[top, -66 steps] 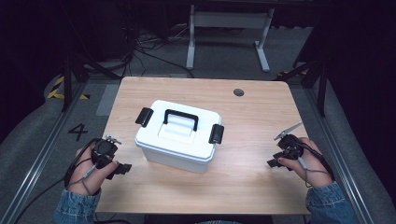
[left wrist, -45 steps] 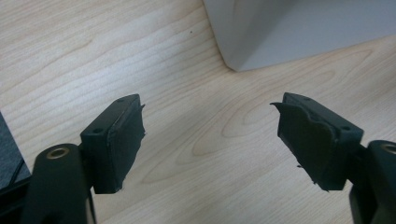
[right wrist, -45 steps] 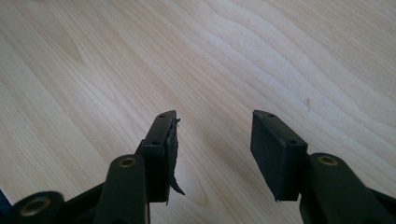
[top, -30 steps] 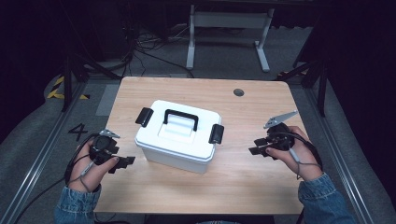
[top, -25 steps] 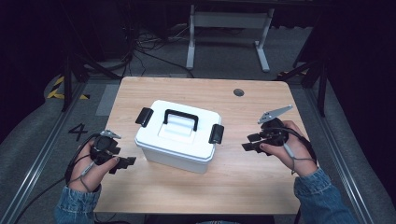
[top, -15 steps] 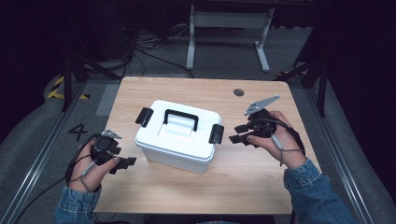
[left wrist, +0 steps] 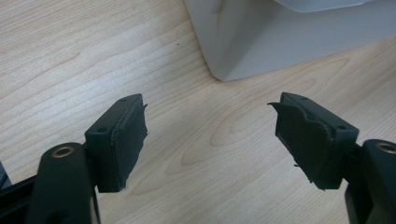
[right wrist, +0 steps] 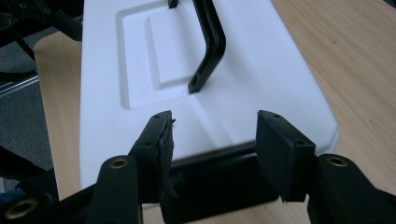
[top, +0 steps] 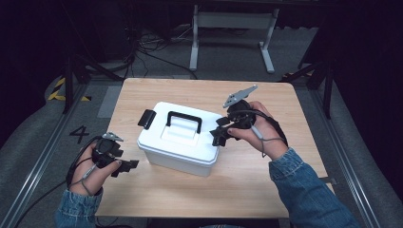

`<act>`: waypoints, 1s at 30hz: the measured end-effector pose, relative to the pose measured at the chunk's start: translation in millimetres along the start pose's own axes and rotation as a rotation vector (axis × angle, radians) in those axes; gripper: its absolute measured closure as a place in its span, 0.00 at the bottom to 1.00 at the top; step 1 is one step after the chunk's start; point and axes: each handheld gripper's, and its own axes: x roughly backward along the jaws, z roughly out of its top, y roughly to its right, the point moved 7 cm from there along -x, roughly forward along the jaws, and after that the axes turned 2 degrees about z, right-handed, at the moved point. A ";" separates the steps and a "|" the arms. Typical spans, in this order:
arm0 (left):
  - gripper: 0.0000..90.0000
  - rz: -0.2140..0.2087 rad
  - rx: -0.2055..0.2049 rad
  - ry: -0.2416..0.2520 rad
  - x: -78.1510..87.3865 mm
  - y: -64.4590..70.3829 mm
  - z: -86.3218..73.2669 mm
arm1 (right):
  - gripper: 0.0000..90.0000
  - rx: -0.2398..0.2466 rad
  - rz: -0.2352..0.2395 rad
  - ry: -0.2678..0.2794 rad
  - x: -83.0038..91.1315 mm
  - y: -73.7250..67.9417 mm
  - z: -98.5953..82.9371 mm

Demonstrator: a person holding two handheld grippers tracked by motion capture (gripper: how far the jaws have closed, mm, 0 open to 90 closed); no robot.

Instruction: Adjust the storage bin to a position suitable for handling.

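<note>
A light wooden table (top: 266, 190) is occupied at its centre by a white plastic box (top: 178, 140) with a black carrying handle (top: 183, 121). At the box's three o'clock end, a black latch (right wrist: 219, 184) is straddled by the right gripper (top: 220, 135), jaws parted. At eight o'clock, the left gripper (top: 126, 165) is held wide open just above the wood.

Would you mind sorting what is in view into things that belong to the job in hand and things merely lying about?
In the job:
white box
its right-end black latch, between the open right gripper jaws
left gripper, open beside the box

Lying about:
metal stand
floor cables
</note>
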 end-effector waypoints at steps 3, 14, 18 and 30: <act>0.28 -0.002 0.010 0.000 -0.4 -0.5 -0.1 | 0.53 0.019 0.010 0.003 -8.1 -1.0 8.7; 0.28 -0.009 0.003 0.001 -2.3 -1.8 1.7 | 0.68 0.057 0.024 -0.027 -42.2 -3.4 31.3; 0.28 -0.010 0.009 0.003 -1.8 -2.0 1.5 | 0.78 0.068 0.020 -0.043 -46.6 -4.4 34.4; 0.28 -0.007 0.009 0.006 -1.5 -2.2 0.6 | 0.94 0.122 0.034 -0.061 -48.9 -10.6 36.3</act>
